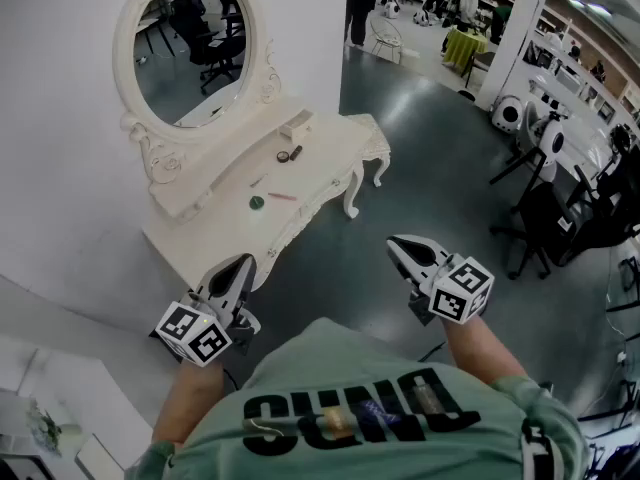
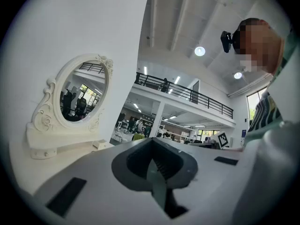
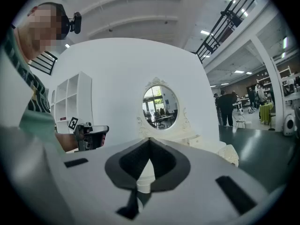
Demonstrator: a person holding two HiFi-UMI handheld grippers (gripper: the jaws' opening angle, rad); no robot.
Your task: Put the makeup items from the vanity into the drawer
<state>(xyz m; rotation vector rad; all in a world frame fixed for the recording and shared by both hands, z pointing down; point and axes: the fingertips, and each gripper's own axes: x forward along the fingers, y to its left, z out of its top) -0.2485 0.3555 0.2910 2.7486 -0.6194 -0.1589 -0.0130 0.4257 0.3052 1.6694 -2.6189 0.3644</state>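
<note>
The white vanity (image 1: 215,230) stands against the far left wall, its carved top curving and its legs scrolled. Its near left end is cut off behind the left gripper. Above it rises an oval mirror (image 1: 190,43) in an ornate white frame.

Both grippers are held close to the person's body, well apart from the vanity. The left gripper (image 1: 243,260) has its grey jaws pressed together with nothing between them. The right gripper (image 1: 393,240) is the same, tips meeting and empty.

A small white box (image 1: 297,123) sits at the far end of the raised shelf; whether it is a drawer cannot be told.

The makeup items lie loose on the vanity top: a thin pink stick (image 1: 283,196), two dark round pieces (image 1: 290,154) touching each other, and a small green disc (image 1: 257,203). They are too small to identify further.
</note>
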